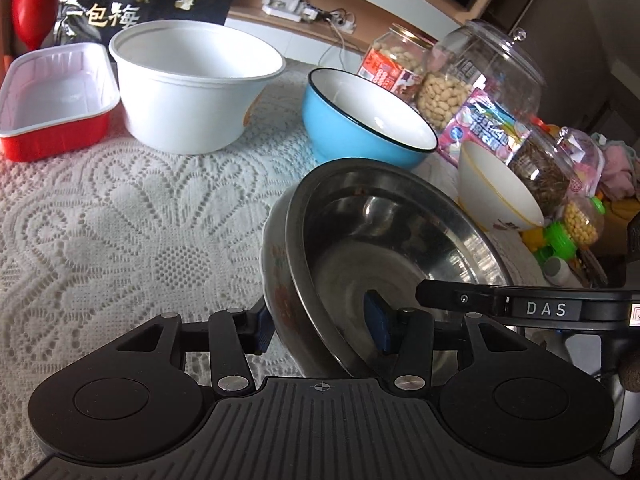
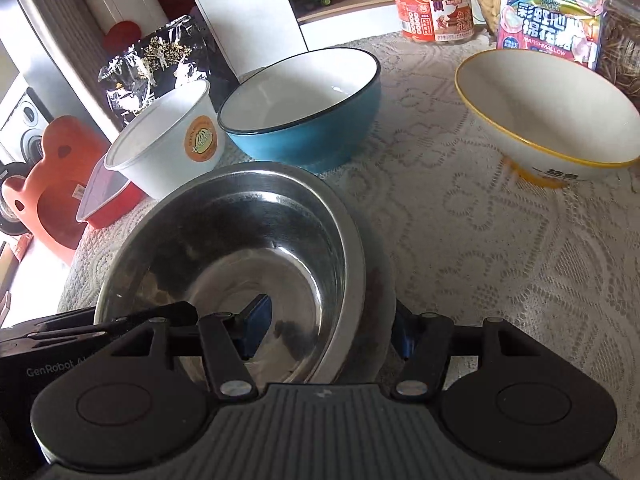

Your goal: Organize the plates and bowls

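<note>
A steel bowl sits nested in a floral ceramic bowl, and the pair appears tilted over the lace tablecloth. My left gripper is shut on the near rim, one pad outside the floral wall and one inside the steel. My right gripper clamps the opposite rim the same way. Beyond them stand a blue bowl, a white plastic bowl and a yellow-rimmed white bowl.
A red tray with a white inside lies beside the plastic bowl. Peanut jars, a marshmallow bag, a black snack bag and toys line the table's far side.
</note>
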`<state>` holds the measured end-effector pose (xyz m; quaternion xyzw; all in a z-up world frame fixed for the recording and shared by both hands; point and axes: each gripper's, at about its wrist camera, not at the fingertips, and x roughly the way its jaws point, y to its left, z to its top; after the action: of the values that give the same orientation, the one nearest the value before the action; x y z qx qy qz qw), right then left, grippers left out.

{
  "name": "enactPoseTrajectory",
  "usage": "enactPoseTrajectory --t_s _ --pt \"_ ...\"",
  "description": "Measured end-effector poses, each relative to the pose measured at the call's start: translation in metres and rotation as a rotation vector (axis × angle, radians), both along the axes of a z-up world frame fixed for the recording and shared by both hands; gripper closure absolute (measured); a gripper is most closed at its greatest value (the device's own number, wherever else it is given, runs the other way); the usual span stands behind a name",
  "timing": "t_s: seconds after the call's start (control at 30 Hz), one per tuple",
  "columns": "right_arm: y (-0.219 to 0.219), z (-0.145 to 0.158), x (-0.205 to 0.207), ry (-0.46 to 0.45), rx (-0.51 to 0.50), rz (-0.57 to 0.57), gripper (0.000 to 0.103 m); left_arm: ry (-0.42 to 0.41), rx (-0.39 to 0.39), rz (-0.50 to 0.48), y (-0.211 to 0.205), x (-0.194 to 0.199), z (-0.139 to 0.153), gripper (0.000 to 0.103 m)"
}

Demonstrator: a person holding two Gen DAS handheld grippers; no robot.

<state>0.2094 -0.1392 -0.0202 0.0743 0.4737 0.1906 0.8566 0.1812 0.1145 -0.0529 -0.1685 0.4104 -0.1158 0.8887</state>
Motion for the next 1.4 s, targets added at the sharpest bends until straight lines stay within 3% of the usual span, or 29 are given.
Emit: enactPoseTrajectory --t_s 0.6,0.8,0.93,1.07,1.23,1.4 --pt "0.018 -0.006 -0.005 -0.038 -0.055 0.075 0.019 -0.023 0.005 0.022 0.007 -0.004 0.002 0.062" --pt "0.021 -0.008 0.001 0.016 -0.026 0.135 0.0 -0.036 0.001 0.036 0.009 -0.004 0.004 0.065" --pt "0.03 -0.009 -0.004 -0.006 -0.086 0.168 0.0 -0.033 0.014 0.03 0.007 -0.004 0.003 0.065" --pt "0.026 -0.008 -0.009 -0.049 -0.101 0.138 0.014 -0.027 0.012 0.028 0.007 -0.004 0.002 0.065" --pt "0.0 -0.004 0.0 -0.034 -0.019 0.088 0.044 0.0 0.035 0.03 0.0 -0.001 0.001 0.062" --pt "-0.01 -0.003 0.002 -0.04 -0.012 0.126 0.055 0.037 0.007 0.056 0.002 0.006 0.002 0.061"
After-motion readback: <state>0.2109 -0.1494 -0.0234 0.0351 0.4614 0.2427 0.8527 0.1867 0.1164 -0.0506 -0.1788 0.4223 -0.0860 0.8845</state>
